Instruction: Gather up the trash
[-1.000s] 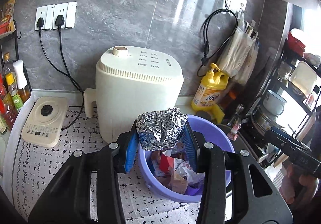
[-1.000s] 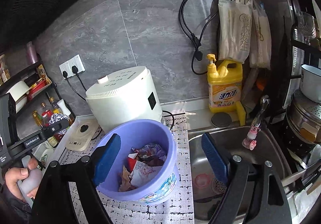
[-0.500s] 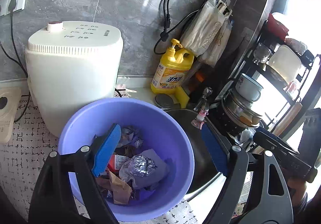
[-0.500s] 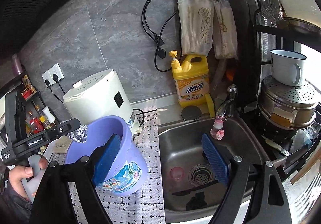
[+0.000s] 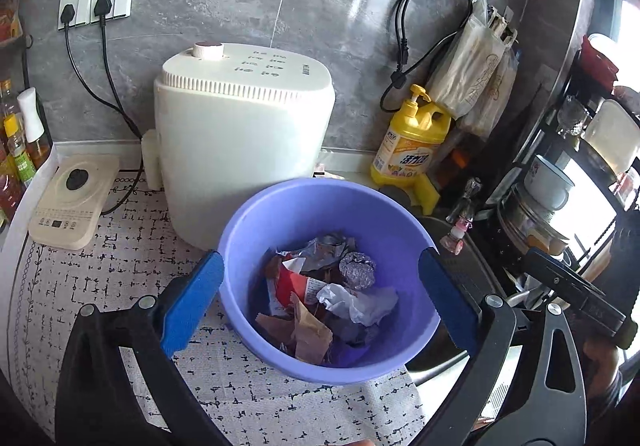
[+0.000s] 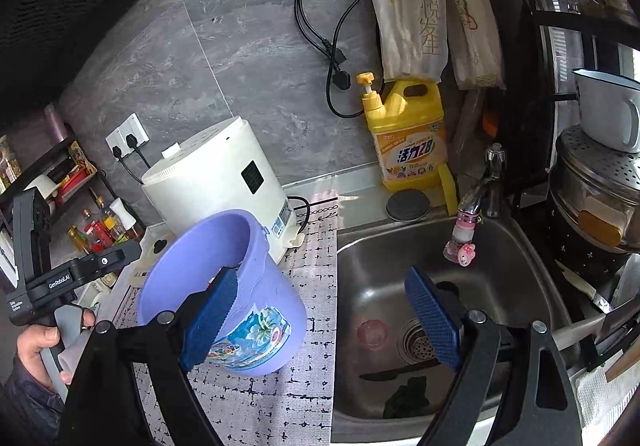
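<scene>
Left gripper (image 5: 320, 300): jaws opening wide, nothing between the pads, above the bucket (image 5: 280, 206). Foil ball (image 5: 357, 269) lies inside among trash (image 5: 320, 310). Bucket stands on mat (image 6: 316, 270) beside sink (image 6: 360, 246). Right gripper (image 6: 320, 320): jaws opening, empty, over the sink edge.

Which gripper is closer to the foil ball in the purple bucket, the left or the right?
Left. The left gripper is above the purple bucket, over the foil ball, jaws opening. The right gripper is over the sink edge.

light: daylight from right, blown out | glare: wall tiles (image 5: 360, 6) | edges: fisheye-bent, dark corners
</scene>
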{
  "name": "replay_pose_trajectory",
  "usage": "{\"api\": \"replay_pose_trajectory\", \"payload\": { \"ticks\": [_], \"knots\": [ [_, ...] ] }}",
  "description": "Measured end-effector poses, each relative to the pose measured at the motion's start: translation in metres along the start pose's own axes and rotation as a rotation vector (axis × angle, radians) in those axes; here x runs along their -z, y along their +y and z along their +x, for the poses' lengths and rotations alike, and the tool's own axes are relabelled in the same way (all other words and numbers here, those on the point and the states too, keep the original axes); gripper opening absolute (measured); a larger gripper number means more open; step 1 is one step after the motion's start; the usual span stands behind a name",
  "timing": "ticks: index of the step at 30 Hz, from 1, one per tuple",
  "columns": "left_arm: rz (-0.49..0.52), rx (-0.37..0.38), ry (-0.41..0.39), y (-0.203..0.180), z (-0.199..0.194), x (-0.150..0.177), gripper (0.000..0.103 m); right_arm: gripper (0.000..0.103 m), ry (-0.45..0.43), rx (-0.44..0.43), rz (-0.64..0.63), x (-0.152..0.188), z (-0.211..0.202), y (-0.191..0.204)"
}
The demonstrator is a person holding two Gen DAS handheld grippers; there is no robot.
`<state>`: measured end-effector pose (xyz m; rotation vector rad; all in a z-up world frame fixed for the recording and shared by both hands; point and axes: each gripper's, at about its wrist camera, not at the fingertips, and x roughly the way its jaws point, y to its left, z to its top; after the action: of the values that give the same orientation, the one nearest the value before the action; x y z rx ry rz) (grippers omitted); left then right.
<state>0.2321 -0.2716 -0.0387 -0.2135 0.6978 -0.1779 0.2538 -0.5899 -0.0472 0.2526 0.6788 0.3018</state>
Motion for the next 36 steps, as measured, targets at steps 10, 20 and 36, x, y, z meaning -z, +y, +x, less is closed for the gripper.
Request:
{"api": "replay_pose_trajectory", "payload": {
  "ticks": [10, 20, 36],
  "knots": [
    [0.033, -0.035, -0.041, 0.041, -0.052, -0.004, 0.097, 0.095, -0.038, -0.027, -0.032, -0.005, -0.005, 0.046],
    [0.088, -0.044, -0.068, 0.098, -0.113, -0.011, 0.097, 0.095, -0.031, 0.034, -0.036, 0.006, -0.017, 0.111],
    [0.127, 0.004, -0.160, 0.162, -0.204, -0.012, 0.097, 0.095, -0.051, 0.037, -0.067, 0.014, -0.054, 0.232]
  ]
}}
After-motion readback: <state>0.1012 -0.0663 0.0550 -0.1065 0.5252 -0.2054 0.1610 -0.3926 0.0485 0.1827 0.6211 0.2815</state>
